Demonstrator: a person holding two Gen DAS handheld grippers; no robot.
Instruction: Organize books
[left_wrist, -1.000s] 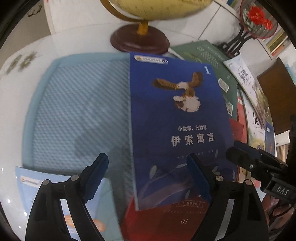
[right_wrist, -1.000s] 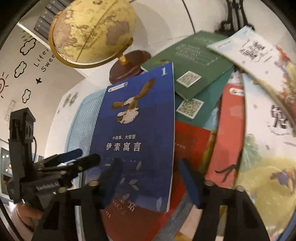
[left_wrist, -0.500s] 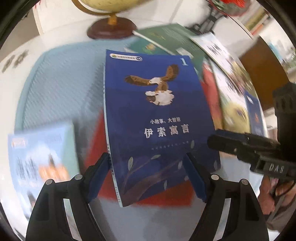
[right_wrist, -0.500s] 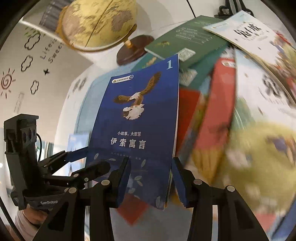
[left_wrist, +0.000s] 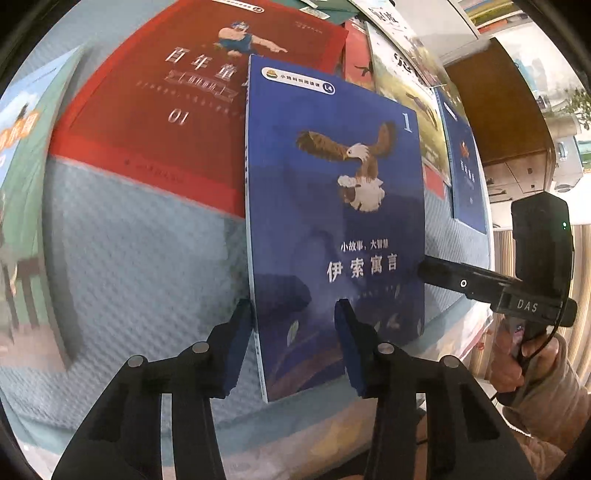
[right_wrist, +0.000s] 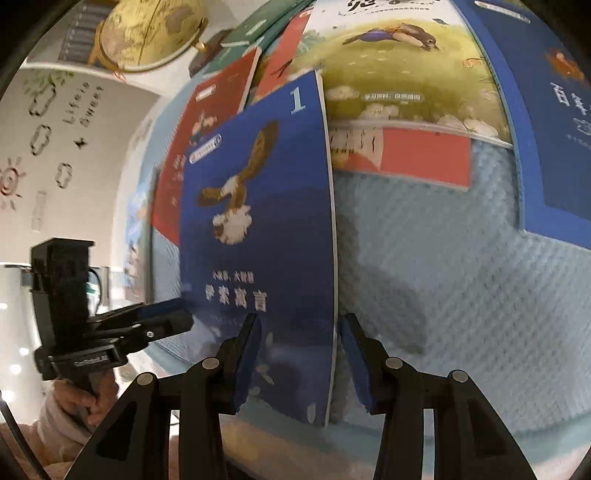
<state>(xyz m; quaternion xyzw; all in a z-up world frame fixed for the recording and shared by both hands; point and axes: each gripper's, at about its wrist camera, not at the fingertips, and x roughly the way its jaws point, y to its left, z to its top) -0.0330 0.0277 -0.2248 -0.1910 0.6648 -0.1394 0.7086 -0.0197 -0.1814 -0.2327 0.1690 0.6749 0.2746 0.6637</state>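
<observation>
I saw a yellowed globe (right_wrist: 147, 35) on a dark wooden base (right_wrist: 212, 44) (partly cut off), a quilted pale blue mat (left_wrist: 140, 266), and cloud and sun wall decals (right_wrist: 40, 129).

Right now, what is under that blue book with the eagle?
Under the blue eagle book lies the light blue mat, and its top corner overlaps a red book. Whatever sits directly beneath its middle is covered.

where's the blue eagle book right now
The blue eagle book sits centre in both wrist views, between the left gripper and right gripper, over the blue mat, beside the red book.
</observation>
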